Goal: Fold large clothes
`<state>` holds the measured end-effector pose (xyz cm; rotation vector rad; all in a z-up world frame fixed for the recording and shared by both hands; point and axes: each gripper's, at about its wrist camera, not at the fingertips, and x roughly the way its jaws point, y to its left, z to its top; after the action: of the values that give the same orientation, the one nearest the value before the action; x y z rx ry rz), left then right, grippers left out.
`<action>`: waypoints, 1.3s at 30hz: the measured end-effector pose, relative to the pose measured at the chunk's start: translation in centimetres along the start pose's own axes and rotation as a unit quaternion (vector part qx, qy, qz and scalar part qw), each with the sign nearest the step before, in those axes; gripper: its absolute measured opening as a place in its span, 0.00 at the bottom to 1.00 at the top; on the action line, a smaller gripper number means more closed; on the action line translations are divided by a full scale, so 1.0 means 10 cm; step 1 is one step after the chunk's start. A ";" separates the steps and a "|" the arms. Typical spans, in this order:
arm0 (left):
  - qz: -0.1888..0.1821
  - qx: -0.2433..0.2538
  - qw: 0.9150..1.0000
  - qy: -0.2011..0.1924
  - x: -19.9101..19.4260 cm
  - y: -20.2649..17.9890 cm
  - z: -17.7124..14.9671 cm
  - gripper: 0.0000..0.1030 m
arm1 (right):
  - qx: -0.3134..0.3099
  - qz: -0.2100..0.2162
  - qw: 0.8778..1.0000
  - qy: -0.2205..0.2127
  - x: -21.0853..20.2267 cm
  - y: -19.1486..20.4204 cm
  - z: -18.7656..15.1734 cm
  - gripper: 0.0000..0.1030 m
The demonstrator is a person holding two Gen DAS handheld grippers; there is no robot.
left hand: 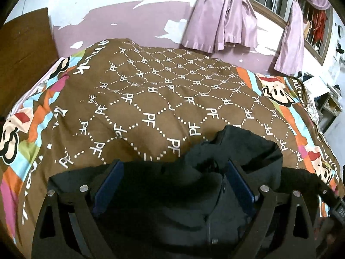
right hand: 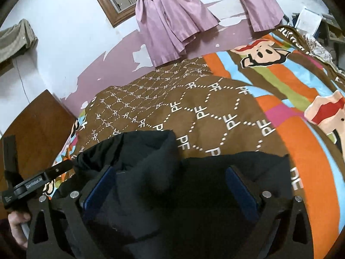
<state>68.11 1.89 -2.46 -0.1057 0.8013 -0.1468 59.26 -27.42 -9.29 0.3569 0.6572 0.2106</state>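
- Left wrist view: the left gripper [left hand: 174, 181] had its jaws spread wide, blue pads [left hand: 108, 183] well apart; the black jacket [left hand: 237, 151] lay bunched between and under them on the near edge of the bed, and the pads did not seem to press on it
- The jacket rested on a brown bedspread [left hand: 151, 99] printed with white letters and bordered by coloured stripes and cartoon faces; beyond the jacket the spread lay bare to the far wall
- Behind the bed hung tied-up purple curtains [left hand: 222, 21] in front of a barred window [left hand: 310, 15], over a wall [left hand: 129, 15] with peeling purple paint; a brown wooden board [left hand: 25, 43] stood at the left, cluttered shelves [left hand: 330, 99] at the far right
- At the right edge a dark strip of the other tool showed, too dim to read
- Right wrist view: the right gripper [right hand: 170, 185] was likewise wide open, the jacket [right hand: 151, 151] heaped between its pads without a visible pinch; one fold rose as a hump towards the left
- Only this view showed the left gripper [right hand: 38, 181] from outside, low at the left beside the jacket, and the person's hand [right hand: 18, 226] beneath it
- Only here a grey cloth [right hand: 17, 36] hung on the wall at upper left
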 end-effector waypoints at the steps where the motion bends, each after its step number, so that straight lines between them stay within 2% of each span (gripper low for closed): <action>1: -0.003 -0.002 1.000 -0.001 0.03 0.00 0.00 0.86 | -0.002 -0.005 1.000 0.001 0.04 0.02 -0.02 0.94; 3: -0.012 -0.007 1.000 0.005 0.08 0.02 0.00 0.59 | -0.005 -0.011 1.000 0.005 0.11 0.05 -0.03 0.89; 5: -0.022 -0.013 1.000 0.015 0.14 0.05 0.01 0.43 | -0.010 -0.016 1.000 0.009 0.18 0.07 -0.03 0.84; 7: -0.028 -0.015 0.999 0.021 0.18 0.05 0.03 0.35 | -0.013 -0.018 1.000 0.010 0.26 0.09 -0.02 0.81; 9: -0.038 -0.013 0.999 0.020 0.18 0.03 0.02 0.20 | -0.014 -0.022 1.000 0.015 0.35 0.12 -0.02 0.80; 12: -0.036 0.002 0.999 0.022 0.18 -0.03 -0.01 0.08 | -0.021 -0.029 0.999 0.025 0.48 0.16 -0.02 0.72; 14: -0.033 0.007 0.999 0.016 0.15 -0.02 -0.05 0.06 | -0.019 -0.034 0.999 0.029 0.54 0.17 -0.03 0.67; 19: -0.058 0.016 0.998 0.012 0.00 0.11 -0.18 0.04 | -0.024 -0.036 0.999 0.022 0.55 0.19 -0.12 0.53; 24: -0.069 0.037 0.997 0.018 -0.22 0.23 -0.36 0.03 | 0.000 -0.010 1.000 -0.013 0.31 0.12 -0.09 0.53; 29: -0.072 0.076 0.994 0.022 -0.48 0.21 -0.59 0.02 | -0.008 -0.006 1.000 -0.018 0.19 0.10 -0.04 0.53; 32: -0.072 0.085 0.993 0.028 -0.60 0.22 -0.70 0.02 | -0.007 0.015 0.999 -0.033 0.04 0.10 0.00 0.53; 34: -0.073 0.088 0.993 0.032 -0.66 0.25 -0.77 0.02 | -0.031 0.018 0.998 -0.044 -0.07 0.14 0.02 0.52; 36: -0.077 0.087 0.993 0.032 -0.71 0.27 -0.82 0.02 | -0.069 0.018 0.997 -0.041 -0.13 0.21 0.02 0.38; 38: -0.081 0.083 0.993 0.033 -0.76 0.28 -0.87 0.02 | -0.102 0.028 0.994 -0.037 -0.19 0.29 -0.02 0.13; 39: -0.079 0.082 0.993 0.033 -0.79 0.28 -0.91 0.02 | -0.118 0.023 0.992 -0.038 -0.24 0.32 -0.05 0.12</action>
<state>56.41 5.61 -3.57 -0.0081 0.8437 -0.3663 56.83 -25.05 -7.06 0.1523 0.5421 0.3141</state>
